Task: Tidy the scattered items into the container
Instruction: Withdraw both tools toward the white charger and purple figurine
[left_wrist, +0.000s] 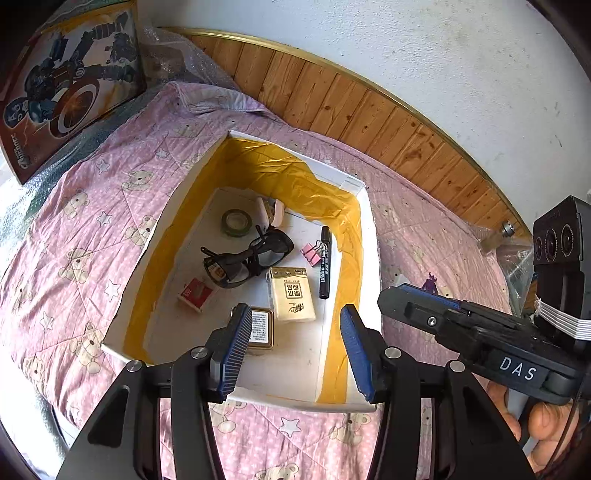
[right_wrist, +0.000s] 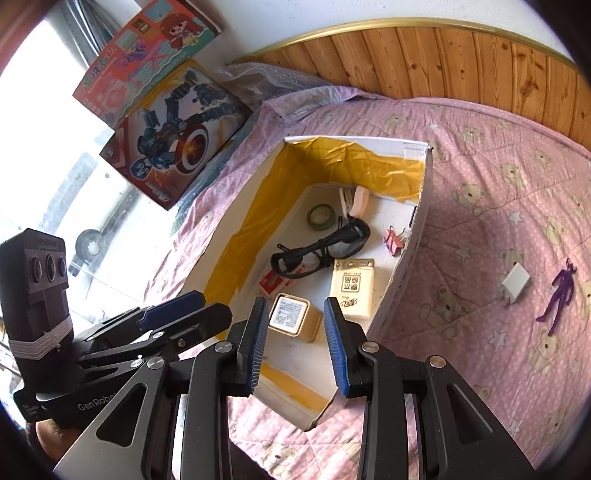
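A white box with yellow tape inside (left_wrist: 373, 236) (right_wrist: 417, 236) lies on the pink bear-print bedspread. It holds black sunglasses (left_wrist: 247, 258) (right_wrist: 321, 247), a tissue pack (left_wrist: 293, 293) (right_wrist: 352, 288), a small tin (left_wrist: 260, 328) (right_wrist: 293, 317), a black marker (left_wrist: 325, 262), a pink binder clip (left_wrist: 312, 253) (right_wrist: 395, 240), a tape roll (left_wrist: 236, 221) (right_wrist: 322, 217) and a red packet (left_wrist: 195, 293). A white charger (right_wrist: 515, 282) and a purple figure (right_wrist: 559, 295) (left_wrist: 429, 285) lie outside on the bedspread. My left gripper (left_wrist: 295, 347) and right gripper (right_wrist: 295, 343) hover open and empty over the box's near end.
Two toy boxes (right_wrist: 173, 136) lean at the bed's left, the robot-print one also in the left wrist view (left_wrist: 70, 92). Bubble wrap (left_wrist: 177, 55) lies beside it. A wooden panel (left_wrist: 369, 110) edges the bed along the white wall.
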